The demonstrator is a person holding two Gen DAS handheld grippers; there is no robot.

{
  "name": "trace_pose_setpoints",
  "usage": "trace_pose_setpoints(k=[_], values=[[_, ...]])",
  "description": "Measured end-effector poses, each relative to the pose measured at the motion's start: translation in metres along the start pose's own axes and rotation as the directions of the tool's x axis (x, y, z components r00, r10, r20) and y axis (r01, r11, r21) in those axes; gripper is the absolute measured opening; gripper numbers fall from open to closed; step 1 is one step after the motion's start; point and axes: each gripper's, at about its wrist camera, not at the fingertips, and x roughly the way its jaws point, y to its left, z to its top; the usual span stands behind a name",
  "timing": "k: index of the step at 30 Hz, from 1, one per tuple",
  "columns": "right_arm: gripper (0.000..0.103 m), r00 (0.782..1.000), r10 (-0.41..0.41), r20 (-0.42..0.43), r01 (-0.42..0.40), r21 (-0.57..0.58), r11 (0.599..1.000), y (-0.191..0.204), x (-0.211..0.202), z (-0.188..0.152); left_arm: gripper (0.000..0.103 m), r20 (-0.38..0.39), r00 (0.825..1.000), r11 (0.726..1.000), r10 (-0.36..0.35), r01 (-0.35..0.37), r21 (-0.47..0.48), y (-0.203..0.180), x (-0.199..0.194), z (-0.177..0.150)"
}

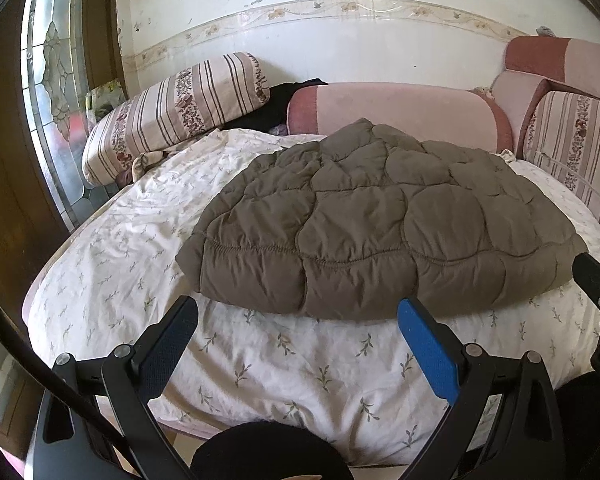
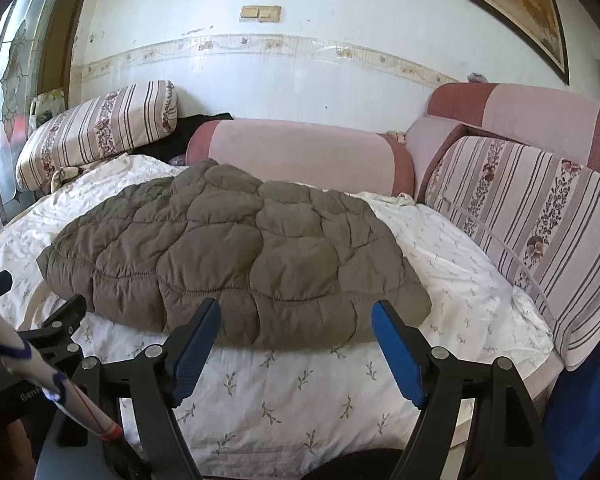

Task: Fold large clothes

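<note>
The quilted jacket (image 1: pixel 380 220) lies on the bed (image 1: pixel 260 360), apparently part-folded; left tool (image 1: pixel 298 306) and right tool (image 2: pixel 296 308) hover apart, empty, poised to grip its near hem.

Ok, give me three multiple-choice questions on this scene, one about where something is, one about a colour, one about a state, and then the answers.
1. Where does the jacket lie?
A. on the floral sheet
B. on the floor
C. on top of the striped pillow

2. What colour is the jacket?
A. red
B. brown
C. white

3. How do the grippers stand?
A. both shut on the jacket
B. one open, one shut
C. both open, holding nothing

Answers:
1 A, since the sheet shows all round the jacket.
2 B, its quilted cloth is brown in both views.
3 C, the left gripper and right gripper each have their fingers spread, short of the jacket's near hem.
</note>
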Motion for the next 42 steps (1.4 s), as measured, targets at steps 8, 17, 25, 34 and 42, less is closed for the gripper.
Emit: trace_pose_setpoints(k=[8,17,25,34,42], values=[[0.082,1.000,0.002,-0.010,-0.002,0.003,1.000,-0.002,0.003,-0.003,0.100,-0.012,1.000,1.000,0.003,-0.002,0.021,-0.003,0.003,-0.004],[0.082,0.999,0.004,-0.032,-0.004,0.014,1.000,-0.006,0.011,-0.007,0.100,-0.021,1.000,0.999,0.005,-0.004,0.041,-0.008,0.007,-0.007],[0.082,0.999,0.005,-0.046,-0.004,0.020,1.000,-0.006,0.016,-0.010,0.100,-0.024,1.000,0.999,-0.005,0.006,0.041,-0.007,0.007,-0.008],[0.082,0.999,0.003,-0.052,-0.002,0.020,1.000,-0.006,0.018,-0.012,0.100,-0.022,1.000,0.999,0.003,-0.002,0.047,-0.009,0.008,-0.009],[0.082,0.998,0.002,-0.055,-0.001,0.019,1.000,-0.005,0.019,-0.013,0.100,-0.022,1.000,0.999,0.005,-0.004,0.048,-0.009,0.007,-0.009]])
